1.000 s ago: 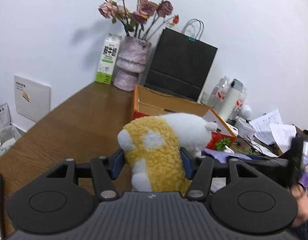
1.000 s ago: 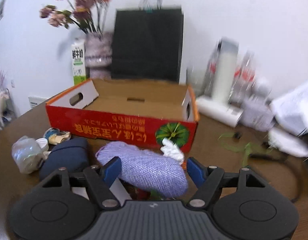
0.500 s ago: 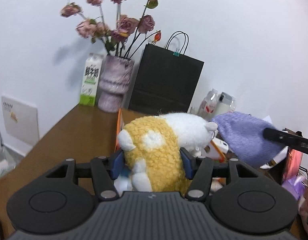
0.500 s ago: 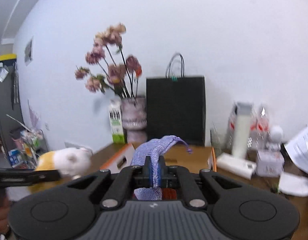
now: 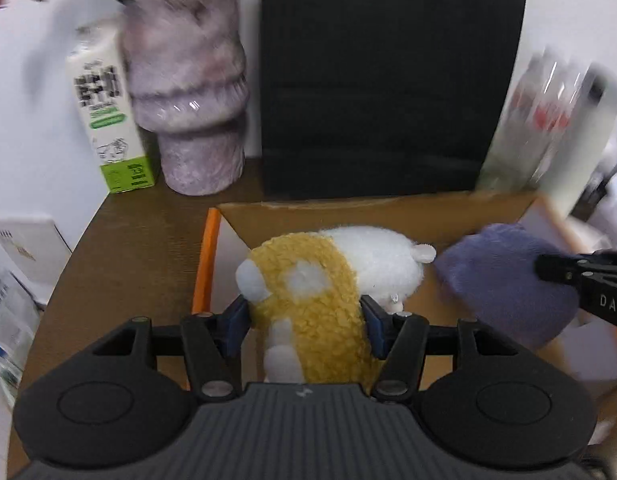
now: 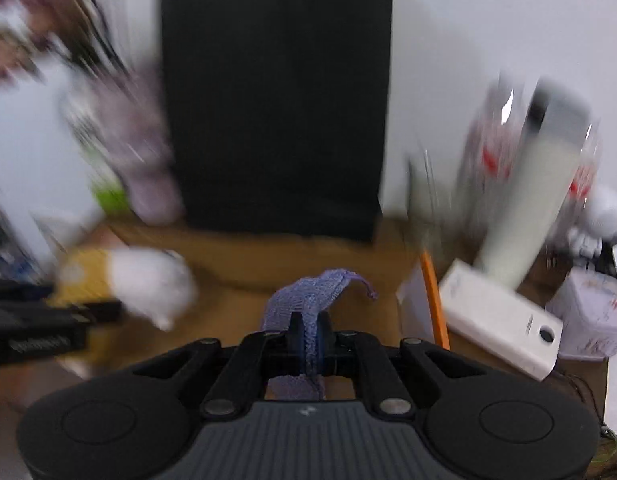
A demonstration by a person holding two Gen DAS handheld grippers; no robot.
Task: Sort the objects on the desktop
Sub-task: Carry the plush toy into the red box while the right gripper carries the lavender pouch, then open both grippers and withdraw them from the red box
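The left gripper point(image 5: 306, 322) is clamped on a yellow-and-white plush toy point(image 5: 328, 280), its blue pads pressing into the fleece on both sides. The toy hangs over the open cardboard box point(image 5: 348, 216), whose orange-edged wall runs at nine o'clock of it. At three o'clock of the toy, the right gripper point(image 6: 308, 340) has its jaws pinched tight on a purple knitted pouch point(image 5: 504, 280), the cloth bunched between the pads and also above the box. Beyond the box, at twelve o'clock, a black paper bag point(image 5: 388, 80) stands against the wall, with a mauve vase point(image 5: 192, 100) and a milk carton point(image 5: 108, 120) at about ten o'clock on the brown desk point(image 5: 128, 248). The right wrist view is heavily blurred.
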